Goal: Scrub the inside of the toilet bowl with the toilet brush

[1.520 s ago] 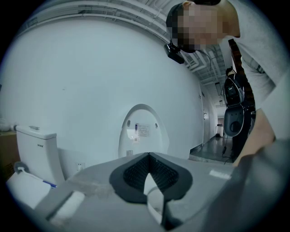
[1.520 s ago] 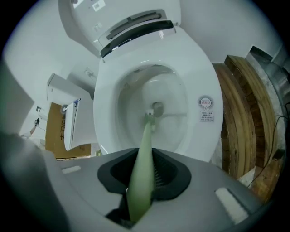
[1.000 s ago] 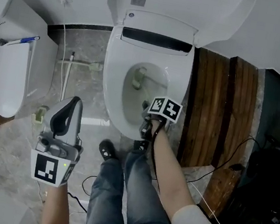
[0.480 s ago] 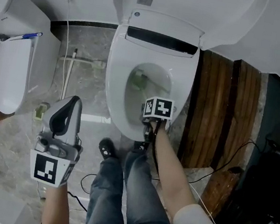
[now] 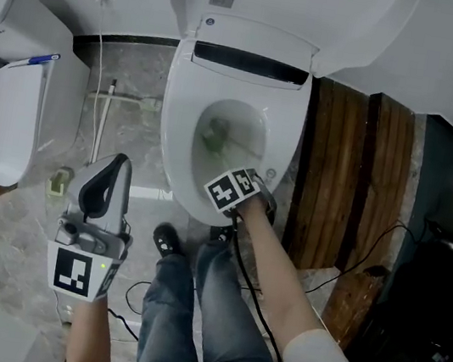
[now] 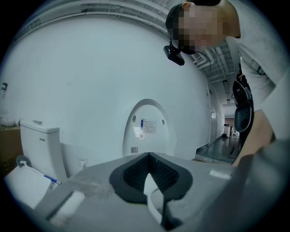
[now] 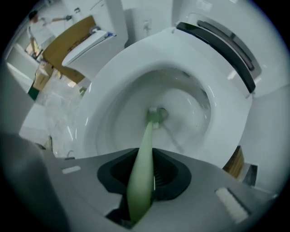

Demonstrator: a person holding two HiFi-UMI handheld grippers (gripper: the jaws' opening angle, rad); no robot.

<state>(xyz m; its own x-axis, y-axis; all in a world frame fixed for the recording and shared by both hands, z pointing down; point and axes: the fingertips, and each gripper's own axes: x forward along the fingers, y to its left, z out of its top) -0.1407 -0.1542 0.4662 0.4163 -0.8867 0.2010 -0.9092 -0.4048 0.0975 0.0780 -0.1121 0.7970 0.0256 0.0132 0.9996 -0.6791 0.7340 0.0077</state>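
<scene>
The white toilet [image 5: 176,124] stands with its lid up, and its bowl [image 7: 113,113] fills the right gripper view. My right gripper [image 5: 234,187] hangs over the bowl's front rim, shut on the pale green handle of the toilet brush [image 7: 142,158]. The brush head [image 7: 154,115] rests low inside the bowl near the drain, and shows as a green patch [image 5: 213,139] in the head view. My left gripper [image 5: 114,170] is held upright to the left of the toilet, apart from it. Its jaws [image 6: 149,174] are together with nothing in them.
A second toilet [image 5: 8,122] stands at the left with a blue-handled tool [image 5: 31,62] on it. Dark wooden planks [image 5: 347,179] lie right of the toilet. Cables [image 5: 369,251] trail over the floor. The person's legs and a shoe [image 5: 166,241] are just before the bowl.
My right gripper has shifted left and towards the front rim and tilted, and the brush head has swept to the left in the bowl. The left gripper has stayed in place.
</scene>
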